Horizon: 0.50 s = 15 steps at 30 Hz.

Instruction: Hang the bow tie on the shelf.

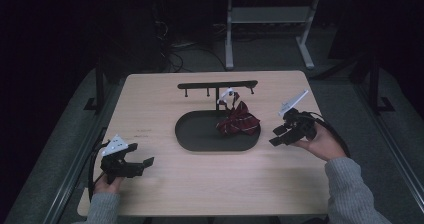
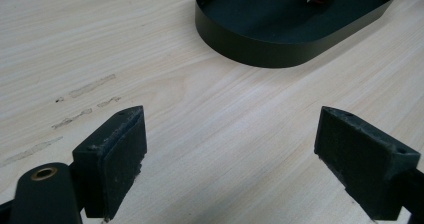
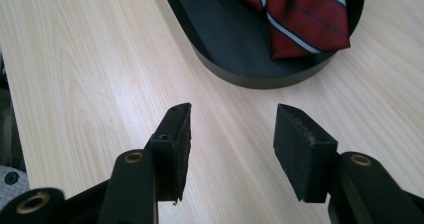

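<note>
A dark red tie with white and navy stripes (image 1: 238, 122) lies bunched in the right end of a black oval tray (image 1: 200, 134), and a white tag rises from it toward a black rack (image 1: 218, 85) behind. In the right gripper view the tie (image 3: 300, 19) overlaps the tray rim (image 3: 260, 76). My right gripper (image 1: 276, 135) hovers just right of the tray, open, with bare wood between its jaws (image 3: 232, 144). My left gripper (image 1: 141, 160) sits near the table's front left, open and empty (image 2: 230, 159), facing the tray (image 2: 280, 54).
The light wooden table (image 1: 210, 179) has faint scuff marks (image 2: 85, 101) left of the tray. A white desk frame (image 1: 270, 29) and cables stand on the dark floor beyond the far edge.
</note>
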Motion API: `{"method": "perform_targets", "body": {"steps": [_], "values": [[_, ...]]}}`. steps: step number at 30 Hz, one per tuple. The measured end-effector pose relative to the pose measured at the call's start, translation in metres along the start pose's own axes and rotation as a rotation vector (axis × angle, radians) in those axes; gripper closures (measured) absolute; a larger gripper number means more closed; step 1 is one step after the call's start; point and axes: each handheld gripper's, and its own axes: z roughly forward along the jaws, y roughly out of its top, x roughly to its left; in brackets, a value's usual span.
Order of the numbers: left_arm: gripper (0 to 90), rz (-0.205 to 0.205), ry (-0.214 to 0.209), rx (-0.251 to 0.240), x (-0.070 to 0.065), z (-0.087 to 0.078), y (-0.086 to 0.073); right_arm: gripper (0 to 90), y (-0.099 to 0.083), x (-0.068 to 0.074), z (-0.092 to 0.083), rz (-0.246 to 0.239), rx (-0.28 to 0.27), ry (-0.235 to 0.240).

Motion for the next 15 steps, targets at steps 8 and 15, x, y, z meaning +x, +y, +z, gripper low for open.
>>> {"method": "perform_targets", "body": {"steps": [8,15], "values": [[13.1,0.0,-0.001,0.001,0.0,0.0,0.0,47.9,-0.012,0.003,0.0,0.019,0.0,-0.001],[13.0,-0.001,-0.001,0.003,-0.001,0.0,0.0,47.6,-0.024,0.006,0.0,0.037,-0.018,0.001]]}}
